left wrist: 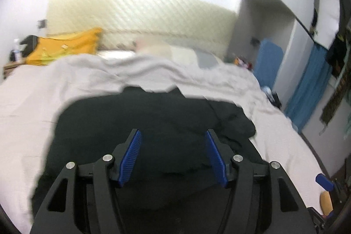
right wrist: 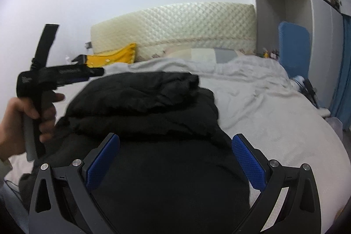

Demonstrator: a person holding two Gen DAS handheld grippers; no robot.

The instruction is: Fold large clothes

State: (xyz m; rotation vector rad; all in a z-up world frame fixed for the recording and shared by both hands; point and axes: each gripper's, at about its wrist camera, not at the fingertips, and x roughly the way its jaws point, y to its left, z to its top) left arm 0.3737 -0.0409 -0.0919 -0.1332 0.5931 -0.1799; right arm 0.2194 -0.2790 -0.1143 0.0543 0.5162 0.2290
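Black coat (right wrist: pixel 153 106) lies folded mid-bed (right wrist: pixel 274 115), w/ yellow pillow (right wrist: pixel 114 58) beyond it. L gripper (left wrist: pixel 173 135) and R gripper (right wrist: pixel 175 142) above coat, both spread, nothing gripped.

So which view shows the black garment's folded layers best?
The right wrist view: the black garment is sharp, its stacked folds visible on the bed. The left wrist view shows it only as a blurred dark mass.

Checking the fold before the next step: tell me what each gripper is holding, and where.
Nothing is held. The left gripper and right gripper are open above the black garment, blue pads off it.
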